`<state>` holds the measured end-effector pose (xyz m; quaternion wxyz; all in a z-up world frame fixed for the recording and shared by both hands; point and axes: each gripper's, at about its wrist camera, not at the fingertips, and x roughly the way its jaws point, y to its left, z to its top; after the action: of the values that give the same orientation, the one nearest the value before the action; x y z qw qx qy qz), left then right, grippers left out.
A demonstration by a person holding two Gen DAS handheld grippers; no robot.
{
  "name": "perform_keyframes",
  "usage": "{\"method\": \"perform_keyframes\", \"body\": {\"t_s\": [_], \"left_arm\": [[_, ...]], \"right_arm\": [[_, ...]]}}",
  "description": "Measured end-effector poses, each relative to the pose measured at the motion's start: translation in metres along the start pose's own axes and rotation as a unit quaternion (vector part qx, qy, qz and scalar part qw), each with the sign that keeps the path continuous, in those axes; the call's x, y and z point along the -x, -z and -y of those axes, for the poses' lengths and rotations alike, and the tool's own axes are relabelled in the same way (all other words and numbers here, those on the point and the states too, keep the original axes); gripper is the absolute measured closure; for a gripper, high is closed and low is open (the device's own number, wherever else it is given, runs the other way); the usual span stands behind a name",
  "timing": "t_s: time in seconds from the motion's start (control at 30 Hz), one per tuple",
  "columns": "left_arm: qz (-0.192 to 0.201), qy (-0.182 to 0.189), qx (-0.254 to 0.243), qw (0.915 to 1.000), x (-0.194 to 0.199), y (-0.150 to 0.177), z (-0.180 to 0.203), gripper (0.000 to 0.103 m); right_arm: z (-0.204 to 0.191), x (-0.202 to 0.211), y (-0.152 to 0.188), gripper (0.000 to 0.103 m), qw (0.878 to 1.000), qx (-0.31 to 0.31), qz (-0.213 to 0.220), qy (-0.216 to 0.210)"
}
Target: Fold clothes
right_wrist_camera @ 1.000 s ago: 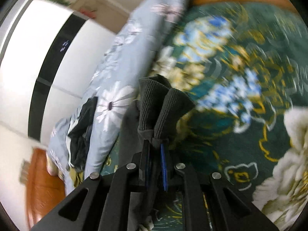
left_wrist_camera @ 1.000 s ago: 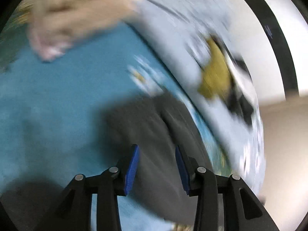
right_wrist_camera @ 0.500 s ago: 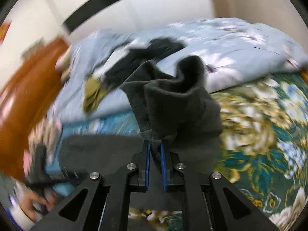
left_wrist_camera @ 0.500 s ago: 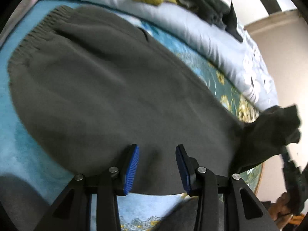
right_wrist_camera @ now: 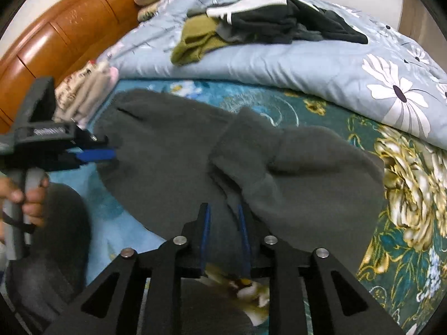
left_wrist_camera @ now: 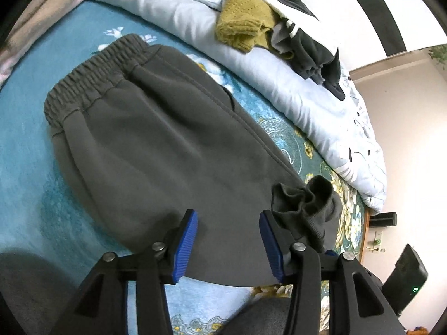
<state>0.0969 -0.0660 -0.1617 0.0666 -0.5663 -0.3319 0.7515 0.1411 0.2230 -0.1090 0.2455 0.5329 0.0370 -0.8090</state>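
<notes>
Letting go, the right gripper (right_wrist_camera: 225, 220) opens around the cuffs (right_wrist_camera: 237, 150) it clenched before, now dropped on the grey trousers (left_wrist_camera: 156, 128); the left gripper (left_wrist_camera: 227, 231) widens, empty.

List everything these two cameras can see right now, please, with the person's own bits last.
Sweatpants: one pair, dark grey, laid flat on the bedspread, leg cuffs bunched on top near the right claw.
Bedspread: one, teal with gold and white flowers, under the pants.
Quilt: one, pale blue with white daisies, heaped behind the pants.
Knit garment: one, mustard yellow, on the quilt.
Dark clothes: a heap, black, grey and white, beside the mustard knit; count unclear.
Folded cloth: a beige and pink stack by the headboard.
Headboard: one, orange-brown wood.
Left claw: black with blue pads, jaws opening over the pants.
Right claw: jaws opening, grey fabric between them.
Hand: one, gripping the left claw's handle.
</notes>
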Motion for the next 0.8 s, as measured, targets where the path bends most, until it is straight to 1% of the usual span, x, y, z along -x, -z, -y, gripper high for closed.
{"method": "perform_keyframes", "body": {"t_s": [0.03, 0.13, 0.2, 0.27, 0.3, 0.33, 0.37, 0.4, 0.5, 0.6, 0.67, 0.73, 0.8], "left_arm": [[0.008, -0.002, 0.003, 1.0, 0.004, 0.0, -0.003, 0.053], [0.058, -0.02, 0.015, 0.998, 0.029, -0.005, -0.013, 0.053], [0.099, -0.038, 0.044, 0.9933, 0.051, -0.013, -0.029, 0.052], [0.125, -0.044, 0.08, 0.988, 0.068, -0.018, -0.046, 0.05], [0.132, -0.04, 0.095, 0.9858, 0.074, -0.02, -0.054, 0.049], [0.138, -0.037, 0.11, 0.9836, 0.08, -0.021, -0.062, 0.049], [0.143, -0.034, 0.121, 0.9817, 0.084, -0.022, -0.069, 0.049], [0.148, -0.032, 0.131, 0.9798, 0.088, -0.023, -0.076, 0.048], [0.151, -0.033, 0.15, 0.9765, 0.088, -0.024, -0.088, 0.047], [0.137, -0.034, 0.162, 0.9767, 0.077, -0.022, -0.097, 0.045], [0.122, -0.036, 0.167, 0.9778, 0.067, -0.02, -0.099, 0.045], [0.111, -0.032, 0.181, 0.9767, 0.059, -0.017, -0.104, 0.043], [0.101, -0.028, 0.195, 0.9752, 0.052, -0.015, -0.109, 0.043]], "right_arm": [[0.005, 0.001, -0.001, 0.076, 1.0, -0.016, 0.008, -0.004], [0.024, -0.002, -0.005, 0.075, 0.997, -0.08, 0.025, -0.002], [0.038, -0.008, -0.01, 0.075, 0.992, -0.12, 0.029, 0.009], [0.045, -0.015, -0.019, 0.075, 0.989, -0.144, 0.024, 0.012], [0.042, -0.019, -0.023, 0.072, 0.99, -0.139, 0.016, 0.005], [0.037, -0.023, -0.026, 0.066, 0.992, -0.124, 0.004, 0.0], [0.031, -0.027, -0.029, 0.052, 0.994, -0.106, -0.009, -0.001], [0.022, -0.034, -0.03, 0.047, 0.997, -0.078, -0.024, 0.009], [0.002, -0.051, -0.03, 0.047, 0.998, -0.018, -0.053, 0.041], [-0.011, -0.07, -0.027, 0.047, 0.993, 0.019, -0.085, 0.076], [-0.016, -0.08, -0.026, 0.047, 0.989, 0.038, -0.102, 0.105], [-0.019, -0.089, -0.025, 0.047, 0.984, 0.054, -0.117, 0.124], [-0.019, -0.091, -0.024, 0.048, 0.982, 0.059, -0.121, 0.136]]}}
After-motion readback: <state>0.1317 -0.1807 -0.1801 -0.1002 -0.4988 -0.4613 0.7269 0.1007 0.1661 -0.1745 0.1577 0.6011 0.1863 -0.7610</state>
